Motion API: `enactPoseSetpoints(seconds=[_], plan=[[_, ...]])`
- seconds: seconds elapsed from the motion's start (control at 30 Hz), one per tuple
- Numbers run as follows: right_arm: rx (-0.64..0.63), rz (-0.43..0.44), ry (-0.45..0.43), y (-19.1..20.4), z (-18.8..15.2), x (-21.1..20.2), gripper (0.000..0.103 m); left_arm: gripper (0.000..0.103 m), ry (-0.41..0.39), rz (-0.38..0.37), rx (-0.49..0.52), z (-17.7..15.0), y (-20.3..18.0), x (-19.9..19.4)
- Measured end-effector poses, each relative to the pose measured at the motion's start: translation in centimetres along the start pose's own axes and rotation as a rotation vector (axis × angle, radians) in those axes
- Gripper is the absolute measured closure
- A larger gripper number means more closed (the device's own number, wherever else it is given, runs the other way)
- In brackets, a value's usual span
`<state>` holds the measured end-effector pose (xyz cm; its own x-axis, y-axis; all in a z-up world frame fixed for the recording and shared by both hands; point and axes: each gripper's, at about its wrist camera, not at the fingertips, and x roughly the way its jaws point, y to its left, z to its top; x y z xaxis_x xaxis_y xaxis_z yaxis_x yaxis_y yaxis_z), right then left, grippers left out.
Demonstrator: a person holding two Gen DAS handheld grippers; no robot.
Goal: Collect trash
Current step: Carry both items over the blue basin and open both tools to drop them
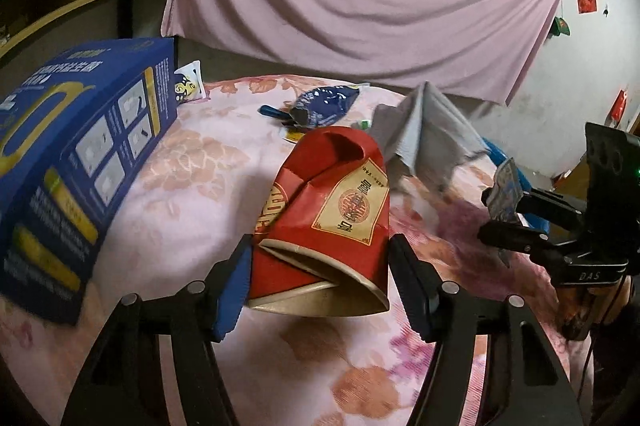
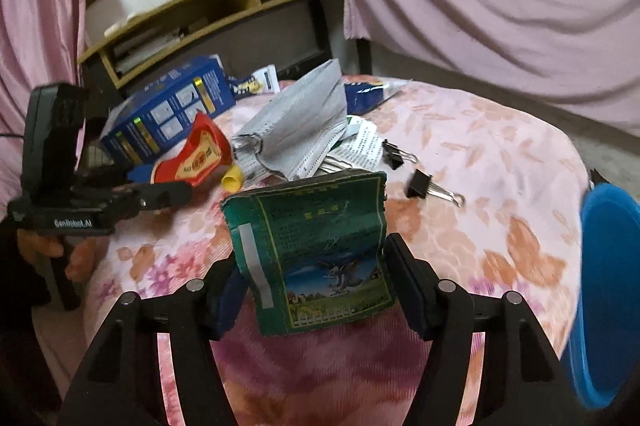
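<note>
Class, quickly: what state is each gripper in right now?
Left gripper: shut on the red cup.
Right gripper: shut on the green packet.

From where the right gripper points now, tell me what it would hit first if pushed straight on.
The right gripper already has the green packet between its jaws. Beyond it, the first thing in line looks like the grey face mask heaped on printed paper; depth is hard to judge through the fisheye.

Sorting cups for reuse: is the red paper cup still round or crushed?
Crushed. The red paper cup lies on its side between the left gripper fingers, its rim flattened into a fold and its wall creased inward.
</note>
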<state>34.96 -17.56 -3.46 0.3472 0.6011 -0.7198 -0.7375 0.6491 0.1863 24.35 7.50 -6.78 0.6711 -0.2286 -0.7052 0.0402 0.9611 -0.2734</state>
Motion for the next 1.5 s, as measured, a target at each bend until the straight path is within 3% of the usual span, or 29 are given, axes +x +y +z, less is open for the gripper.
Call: enactPoseSetpoints(seconds=[0.1, 0.23, 0.47, 0.63, 0.87, 1.0, 1.17, 1.33, 1.5], plan=[[-0.016, -0.048, -0.067, 0.8, -0.8, -1.7, 0.039, 0.043, -0.055, -0.011, -0.011, -0.8, -1.0, -1.0], [-0.002, -0.127, -0.243, 1.2, -1.2, -5.2, 0.039, 0.043, -0.181, -0.029, 0.016, -0.6, -3.0, -2.9], [0.001, -0.296, -0.536, 0.4, -0.7, -11.9, 0.039, 0.043, -0.431, -0.076, 0.095, 3.3, -8.7, -4.2], [0.0, -0.441, -0.7, -1.9, -0.6, -16.7, 0.038, 0.043, -0.595, -0.161, 0.186, 6.0, -14.8, -3.6], [0.002, -0.654, -0.836, -6.6, -2.1, -21.0, 0.038, 0.043, -0.674, -0.287, 0.251, 9.3, -21.9, 0.1], [0.025, -0.729, -0.86, -9.4, -3.8, -22.0, 0.038, 0.042, -0.669, -0.331, 0.282, 10.5, -25.8, 2.1], [0.107, -0.769, -0.834, -12.5, -6.5, -22.3, 0.038, 0.042, -0.592, -0.352, 0.318, 11.4, -29.4, 4.5], [0.201, -0.79, -0.702, -15.8, -8.5, -21.0, 0.038, 0.042, -0.408, -0.302, 0.34, 12.2, -31.4, 8.4], [0.308, -0.725, -0.565, -19.2, -10.0, -18.7, 0.038, 0.042, -0.202, -0.264, 0.361, 12.9, -32.8, 12.6]])
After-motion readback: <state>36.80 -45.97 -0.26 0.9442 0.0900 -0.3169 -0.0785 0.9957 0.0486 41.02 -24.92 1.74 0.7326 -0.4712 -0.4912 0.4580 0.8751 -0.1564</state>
